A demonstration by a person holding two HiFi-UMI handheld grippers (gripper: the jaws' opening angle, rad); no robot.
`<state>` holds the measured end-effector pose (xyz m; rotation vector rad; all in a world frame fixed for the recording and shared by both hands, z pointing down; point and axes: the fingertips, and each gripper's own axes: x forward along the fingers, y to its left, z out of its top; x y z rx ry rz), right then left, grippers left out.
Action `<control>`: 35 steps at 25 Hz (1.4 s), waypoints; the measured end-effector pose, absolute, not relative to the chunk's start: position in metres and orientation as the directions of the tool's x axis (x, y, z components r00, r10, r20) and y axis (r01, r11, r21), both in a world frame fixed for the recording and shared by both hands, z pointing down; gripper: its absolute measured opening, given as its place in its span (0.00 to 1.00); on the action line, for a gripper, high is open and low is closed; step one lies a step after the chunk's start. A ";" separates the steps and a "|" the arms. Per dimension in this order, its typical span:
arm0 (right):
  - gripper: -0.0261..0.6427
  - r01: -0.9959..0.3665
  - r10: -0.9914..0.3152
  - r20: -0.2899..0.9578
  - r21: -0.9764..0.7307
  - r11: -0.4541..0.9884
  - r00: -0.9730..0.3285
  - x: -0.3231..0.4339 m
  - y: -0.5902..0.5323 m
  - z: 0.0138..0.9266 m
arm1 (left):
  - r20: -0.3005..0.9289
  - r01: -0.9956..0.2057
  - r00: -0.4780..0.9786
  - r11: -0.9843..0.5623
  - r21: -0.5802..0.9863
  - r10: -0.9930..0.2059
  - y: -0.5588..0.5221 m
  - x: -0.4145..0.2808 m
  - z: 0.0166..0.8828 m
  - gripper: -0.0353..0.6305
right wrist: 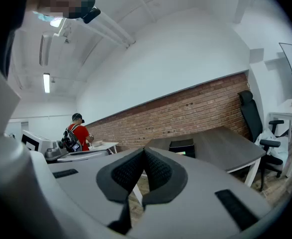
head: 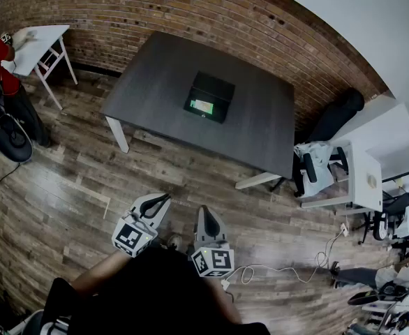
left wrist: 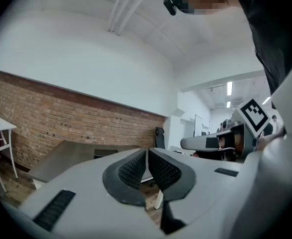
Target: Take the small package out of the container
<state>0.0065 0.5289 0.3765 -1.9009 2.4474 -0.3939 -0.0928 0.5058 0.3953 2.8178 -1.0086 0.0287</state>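
Small package (head: 202, 107) lies lengthwise along near wall of black container (head: 222, 89) on dark table (head: 155, 75). Left gripper (head: 160, 201) and right gripper (head: 205, 213) clenched, empty, well short of table.

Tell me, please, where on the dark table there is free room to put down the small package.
The table is bare all round the black container: a wide patch between it and the left edge, another between it and the right edge, a narrower strip toward the near edge. Crowded only beyond the right end: chairs, white desks, cables.
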 end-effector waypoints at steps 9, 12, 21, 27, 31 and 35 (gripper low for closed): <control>0.07 -0.950 -0.956 0.132 -0.207 0.234 -0.264 0.008 0.530 0.376 | 0.041 -0.635 0.771 -0.763 0.124 -0.635 0.505 -0.089 0.389 0.12; 0.07 -0.948 -0.955 0.129 -0.213 0.238 -0.268 0.010 0.530 0.376 | 0.044 -0.635 0.771 -0.763 0.122 -0.635 0.507 -0.087 0.392 0.12; 0.08 -0.937 -0.947 0.114 -0.218 0.273 -0.302 0.022 0.535 0.375 | 0.049 -0.644 0.764 -0.757 0.111 -0.643 0.513 -0.071 0.391 0.12; 0.07 -0.932 -0.943 0.113 -0.225 0.284 -0.314 0.049 0.537 0.377 | 0.050 -0.663 0.748 -0.739 0.118 -0.662 0.515 -0.046 0.389 0.12; 0.08 -0.926 -0.936 0.118 -0.234 0.298 -0.331 0.068 0.544 0.384 | 0.068 -0.678 0.735 -0.726 0.115 -0.675 0.522 -0.028 0.390 0.12; 0.08 -0.917 -0.932 0.109 -0.249 0.311 -0.346 0.092 0.548 0.387 | 0.063 -0.688 0.725 -0.718 0.108 -0.685 0.526 -0.006 0.390 0.12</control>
